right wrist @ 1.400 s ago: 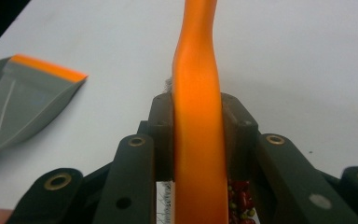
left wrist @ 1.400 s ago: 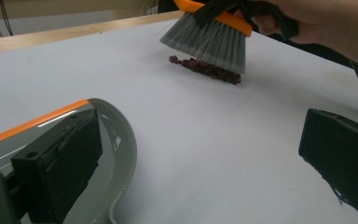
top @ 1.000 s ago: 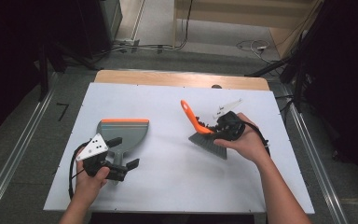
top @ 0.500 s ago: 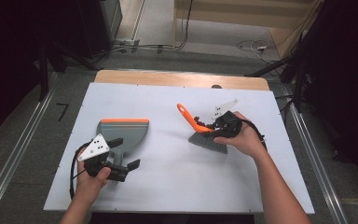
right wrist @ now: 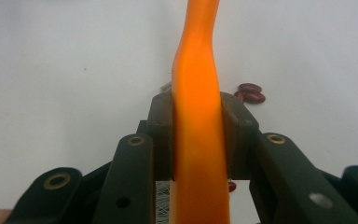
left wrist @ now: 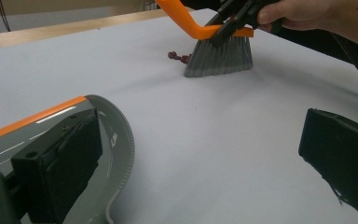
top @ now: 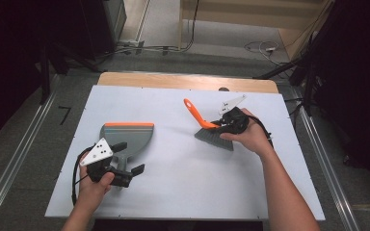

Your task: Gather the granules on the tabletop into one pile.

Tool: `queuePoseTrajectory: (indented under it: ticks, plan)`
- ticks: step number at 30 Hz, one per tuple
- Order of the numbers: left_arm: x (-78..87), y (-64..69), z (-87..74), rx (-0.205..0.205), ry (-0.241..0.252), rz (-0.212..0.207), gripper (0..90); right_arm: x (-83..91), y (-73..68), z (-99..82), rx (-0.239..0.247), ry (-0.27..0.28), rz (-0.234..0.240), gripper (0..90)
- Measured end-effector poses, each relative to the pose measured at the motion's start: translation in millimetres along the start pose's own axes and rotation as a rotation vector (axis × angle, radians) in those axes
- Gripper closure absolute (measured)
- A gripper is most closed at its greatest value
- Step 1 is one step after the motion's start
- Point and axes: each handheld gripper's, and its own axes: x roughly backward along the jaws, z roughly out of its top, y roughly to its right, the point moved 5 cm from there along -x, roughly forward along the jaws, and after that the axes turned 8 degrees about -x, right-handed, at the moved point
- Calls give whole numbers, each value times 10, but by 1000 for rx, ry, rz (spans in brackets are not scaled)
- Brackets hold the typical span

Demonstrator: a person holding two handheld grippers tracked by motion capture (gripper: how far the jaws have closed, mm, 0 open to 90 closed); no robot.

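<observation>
Brush meets beans on the white table

The brush [top: 214,136], bristles down right of centre, is clamped at its orange handle by the right gripper [top: 225,126], beans [left wrist: 179,57] just beside it. The left gripper [top: 127,158], jaws apart, straddles the dustpan [top: 127,135] handle without pressing.

A white table [top: 183,192] stands on grey floor [top: 24,144], dark surroundings beyond.

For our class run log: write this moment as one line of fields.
right gripper: shut on brush handle | brush bristles: on table, beside red beans | left gripper: open over dustpan | beans: unswept
</observation>
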Motion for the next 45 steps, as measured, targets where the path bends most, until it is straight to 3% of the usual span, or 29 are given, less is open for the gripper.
queuePoseTrajectory:
  ticks: [11, 17, 23, 31, 37, 45]
  plan:
    - [0, -5, -1, 3, 3, -1, 0, -30, 108, 56, -26, 8, -10, 679]
    - [2, -4, 2, 7, 9, -3, 0, 0, 87, 78, -44, 9, -15, 681]
    - [1, -7, 1, 5, 8, -3, 0, 150, -23, 106, -50, 29, -25, 682]
    - [2, -6, 8, 2, 5, 2, 0, 484, -194, 143, -111, 101, -76, 682]
    - [13, -7, 12, -2, 5, 3, 0, 724, -267, 7, -196, 149, -127, 681]
    - [32, -25, 15, 9, 16, 8, 0, 947, -350, -397, -382, 231, -195, 681]
